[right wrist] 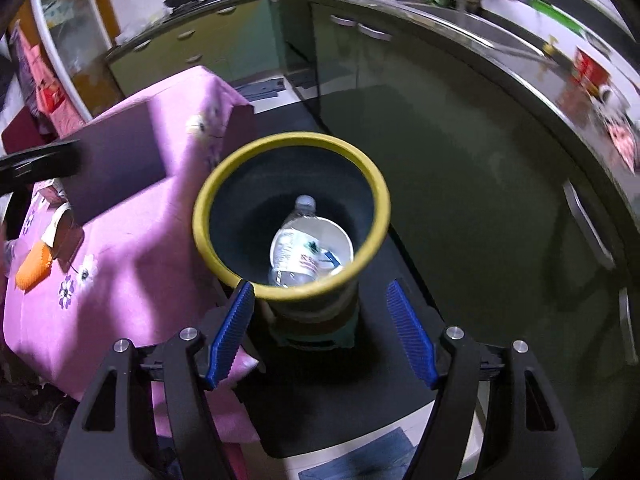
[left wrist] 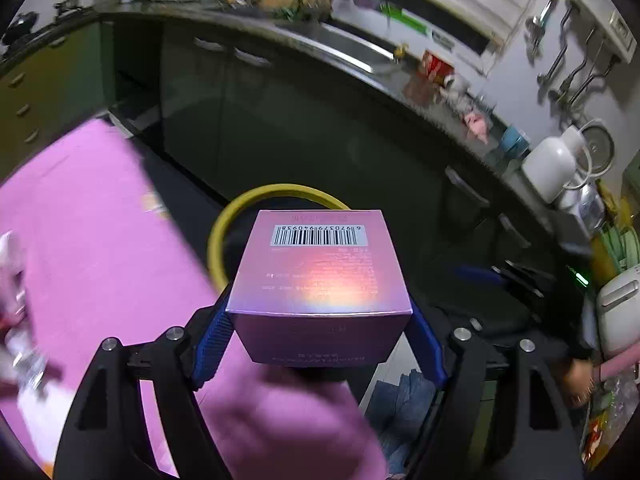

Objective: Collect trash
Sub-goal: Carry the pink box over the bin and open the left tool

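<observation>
The mouth of the yellow-rimmed bin (right wrist: 291,216) is lying open from above, though a plastic bottle (right wrist: 294,246) and a white cup (right wrist: 324,240) are taking up its bottom. The pink-clothed desk (right wrist: 132,248) is crowding its left side; dark cabinet doors (right wrist: 460,168) are standing well apart on the right.

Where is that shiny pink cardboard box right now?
In the left wrist view, the pink cardboard box sits clamped in the left gripper, near the yellow-rimmed bin.

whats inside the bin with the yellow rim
The bin holds a clear plastic bottle lying across a white paper cup. Whatever lies beneath them is covered. In the left wrist view the held pink box hides the bin's inside.
</observation>
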`<state>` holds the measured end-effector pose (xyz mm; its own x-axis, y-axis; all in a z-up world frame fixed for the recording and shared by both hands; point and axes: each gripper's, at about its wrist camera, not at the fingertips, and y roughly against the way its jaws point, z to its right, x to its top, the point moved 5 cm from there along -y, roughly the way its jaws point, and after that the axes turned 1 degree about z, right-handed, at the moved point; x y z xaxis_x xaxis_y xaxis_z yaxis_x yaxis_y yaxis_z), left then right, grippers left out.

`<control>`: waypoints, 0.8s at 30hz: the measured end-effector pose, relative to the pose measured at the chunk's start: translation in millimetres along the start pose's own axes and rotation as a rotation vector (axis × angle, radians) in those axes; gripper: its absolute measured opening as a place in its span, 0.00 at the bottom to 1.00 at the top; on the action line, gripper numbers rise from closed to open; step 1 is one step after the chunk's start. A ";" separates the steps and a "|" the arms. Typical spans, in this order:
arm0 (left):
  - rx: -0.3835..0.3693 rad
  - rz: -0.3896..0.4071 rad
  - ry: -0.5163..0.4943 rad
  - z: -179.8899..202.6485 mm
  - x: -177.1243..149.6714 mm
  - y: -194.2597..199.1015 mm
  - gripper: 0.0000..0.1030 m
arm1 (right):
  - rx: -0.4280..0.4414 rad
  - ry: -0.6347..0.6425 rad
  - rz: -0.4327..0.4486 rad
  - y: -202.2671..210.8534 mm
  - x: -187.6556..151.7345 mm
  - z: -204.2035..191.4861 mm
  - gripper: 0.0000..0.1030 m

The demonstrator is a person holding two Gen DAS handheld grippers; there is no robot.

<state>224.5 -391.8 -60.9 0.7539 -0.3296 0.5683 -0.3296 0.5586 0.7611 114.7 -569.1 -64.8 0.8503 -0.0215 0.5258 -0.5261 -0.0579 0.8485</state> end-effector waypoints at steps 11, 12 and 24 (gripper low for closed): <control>0.020 -0.159 -0.013 18.3 24.9 -125.5 0.72 | 0.003 -0.066 -0.032 -5.2 -25.5 29.2 0.67; 0.031 -0.172 -0.007 17.4 26.2 -134.9 0.72 | 0.005 -0.068 -0.033 -5.6 -26.3 29.7 0.67; 0.055 -0.079 0.016 6.9 17.6 -63.1 0.77 | 0.046 -0.055 -0.017 -4.4 -25.9 17.1 0.67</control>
<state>254.7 -438.0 -96.7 0.7877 -0.3585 0.5010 -0.2992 0.4883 0.8198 95.2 -585.4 -83.2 0.8593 -0.0748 0.5060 -0.5114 -0.1044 0.8530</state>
